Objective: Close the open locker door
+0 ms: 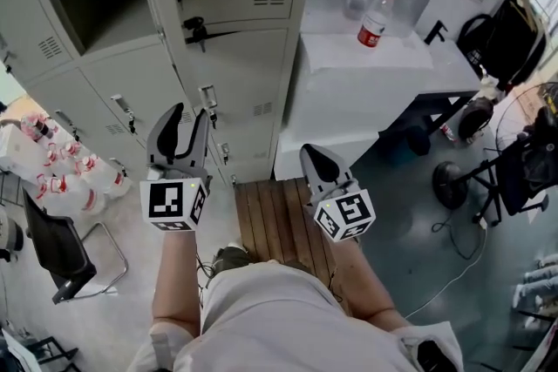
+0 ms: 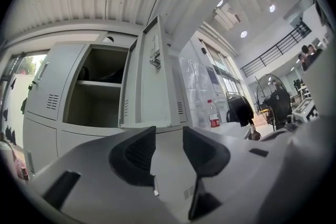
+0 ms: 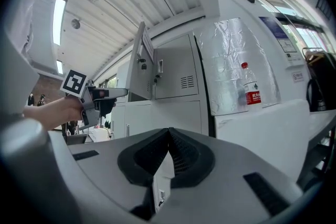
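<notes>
Facing the locker door [image 2: 157,92], swung open above my left gripper [image 2: 168,147], whose fingers spread wide and empty. My right gripper [image 3: 169,152] is pinched closed on nothing. I should push the door's outer face steadily until it latches.

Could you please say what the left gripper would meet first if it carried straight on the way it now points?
Most likely the closed locker front just under the open locker door: that panel fills the gap between the spread fingers of the left gripper. Depth is unclear.
</notes>
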{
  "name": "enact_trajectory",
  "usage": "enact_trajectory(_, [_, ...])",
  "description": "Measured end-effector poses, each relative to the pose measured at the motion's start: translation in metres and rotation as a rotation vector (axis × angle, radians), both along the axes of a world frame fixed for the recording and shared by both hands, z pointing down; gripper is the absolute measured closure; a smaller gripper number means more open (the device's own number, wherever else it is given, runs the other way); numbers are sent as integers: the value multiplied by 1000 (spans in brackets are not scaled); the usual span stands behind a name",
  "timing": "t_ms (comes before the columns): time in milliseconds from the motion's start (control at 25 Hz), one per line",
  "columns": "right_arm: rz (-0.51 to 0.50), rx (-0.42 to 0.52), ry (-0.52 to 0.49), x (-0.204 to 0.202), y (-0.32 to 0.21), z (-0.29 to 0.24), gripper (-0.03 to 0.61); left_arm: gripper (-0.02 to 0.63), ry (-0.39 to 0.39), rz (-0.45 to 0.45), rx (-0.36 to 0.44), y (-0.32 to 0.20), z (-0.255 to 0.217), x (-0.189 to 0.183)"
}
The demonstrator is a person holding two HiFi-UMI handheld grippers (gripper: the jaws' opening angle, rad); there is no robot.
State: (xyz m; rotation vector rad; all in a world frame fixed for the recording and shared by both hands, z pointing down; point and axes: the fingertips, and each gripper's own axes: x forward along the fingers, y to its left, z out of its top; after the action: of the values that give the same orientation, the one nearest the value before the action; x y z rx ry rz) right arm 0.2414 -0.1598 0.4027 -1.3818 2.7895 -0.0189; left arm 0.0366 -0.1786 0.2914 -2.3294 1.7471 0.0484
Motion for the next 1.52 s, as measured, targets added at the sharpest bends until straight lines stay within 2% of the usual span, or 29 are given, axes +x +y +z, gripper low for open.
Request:
enact_trajectory(360, [65, -28, 11, 23, 0, 10, 566, 468, 53, -7, 37, -6, -7, 6])
enact_trajectory(720, [71, -49, 1, 18, -1, 17, 566, 494, 47, 5, 52, -2, -9, 0])
enact_trajectory(1080, [-8, -40, 13, -18, -4, 12, 566, 508, 56, -37, 73, 15, -10, -27])
enact_trajectory(1520, [-157, -21, 22, -95, -6, 5, 566, 535, 67, -142, 78, 34, -10, -90])
